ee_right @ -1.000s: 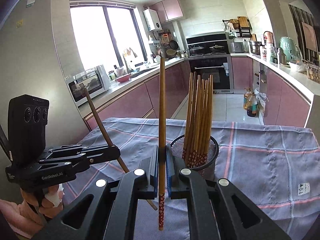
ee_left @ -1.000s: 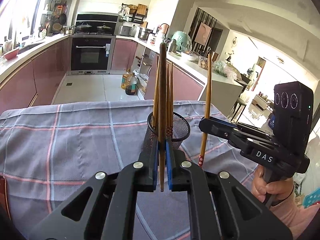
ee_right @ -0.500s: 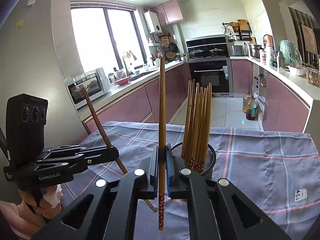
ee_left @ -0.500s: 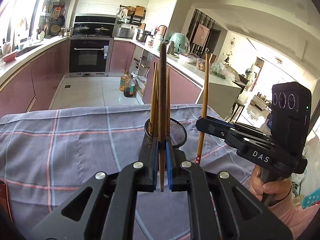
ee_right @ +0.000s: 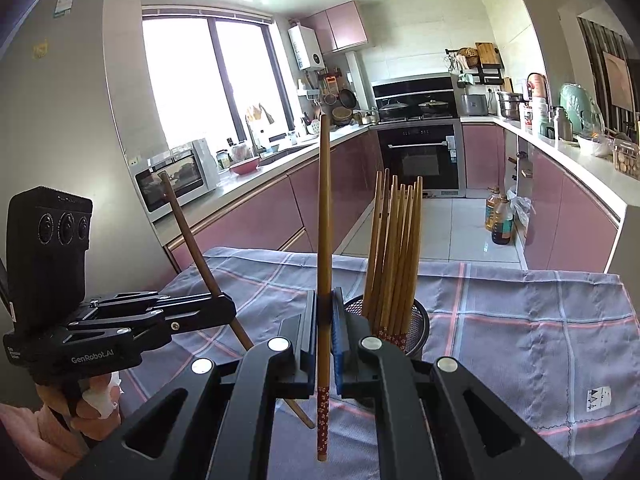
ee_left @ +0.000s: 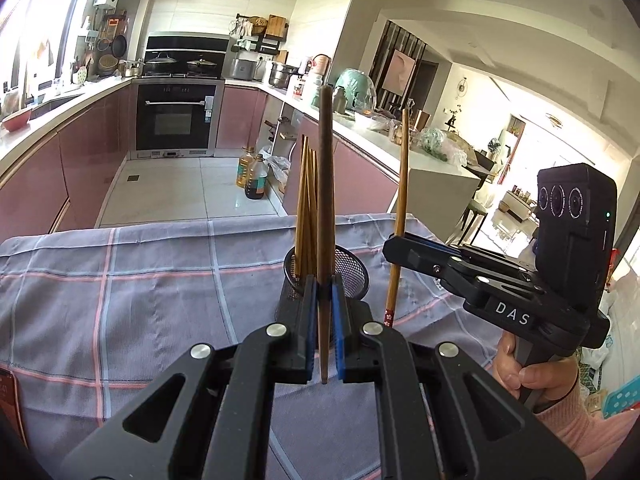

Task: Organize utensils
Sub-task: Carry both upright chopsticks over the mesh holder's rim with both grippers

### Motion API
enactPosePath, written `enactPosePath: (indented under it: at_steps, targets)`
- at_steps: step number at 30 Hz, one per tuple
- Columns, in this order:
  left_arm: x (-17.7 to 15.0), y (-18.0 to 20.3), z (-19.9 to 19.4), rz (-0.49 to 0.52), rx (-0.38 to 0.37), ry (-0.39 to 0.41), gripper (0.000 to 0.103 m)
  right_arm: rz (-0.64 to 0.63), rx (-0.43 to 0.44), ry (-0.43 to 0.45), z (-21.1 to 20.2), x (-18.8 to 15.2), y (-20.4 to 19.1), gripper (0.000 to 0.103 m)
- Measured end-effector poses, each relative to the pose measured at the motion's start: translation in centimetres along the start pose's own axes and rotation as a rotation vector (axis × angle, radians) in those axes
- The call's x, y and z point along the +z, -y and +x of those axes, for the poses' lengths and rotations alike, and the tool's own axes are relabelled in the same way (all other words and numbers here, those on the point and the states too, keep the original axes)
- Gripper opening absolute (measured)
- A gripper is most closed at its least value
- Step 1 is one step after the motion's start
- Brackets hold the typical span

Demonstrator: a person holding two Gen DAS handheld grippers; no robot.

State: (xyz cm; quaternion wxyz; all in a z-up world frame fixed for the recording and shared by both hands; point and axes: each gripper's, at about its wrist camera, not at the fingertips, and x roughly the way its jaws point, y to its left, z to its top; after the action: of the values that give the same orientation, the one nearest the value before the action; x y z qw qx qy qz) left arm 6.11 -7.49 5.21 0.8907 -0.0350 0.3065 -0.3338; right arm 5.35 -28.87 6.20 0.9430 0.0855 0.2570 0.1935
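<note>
— Over on the left wrist view, what sits in the container?

— A black mesh holder (ee_left: 347,270) stands on the plaid tablecloth (ee_left: 140,280), just beyond the fingertips, with a bundle of wooden chopsticks (ee_left: 306,200) upright inside it.

— And the gripper there?

— The left gripper (ee_left: 324,312) has its jaws pinching a dark chopstick (ee_left: 326,184), held nearly upright in front of the holder. To the right, the right gripper (ee_left: 394,246) clamps a lighter chopstick (ee_left: 401,188) with a red patterned lower end, just right of the holder; a hand (ee_left: 532,372) in a pink sleeve grips its handle.

— Now the right wrist view?

— Same mesh holder (ee_right: 418,320), just right of the fingertips, its chopsticks (ee_right: 394,252) standing with patterned ends down. The right gripper (ee_right: 325,320) is pressed onto its chopstick (ee_right: 325,220), upright. On the left, the left gripper (ee_right: 228,308) holds the dark chopstick (ee_right: 192,240) tilted, top leaning left, lower tip near the cloth (ee_right: 520,320). A hand (ee_right: 92,412) holds that handle from below.
</note>
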Motion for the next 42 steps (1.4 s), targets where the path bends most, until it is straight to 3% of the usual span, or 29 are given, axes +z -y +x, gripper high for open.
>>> enactPosePath:
  at_steps: [42]
  targets:
    - [2.7, 1.3, -0.6, 0.041, -0.036, 0.06, 0.008, -0.006, -0.002, 0.037, 0.0, 1.5, 0.0, 0.006]
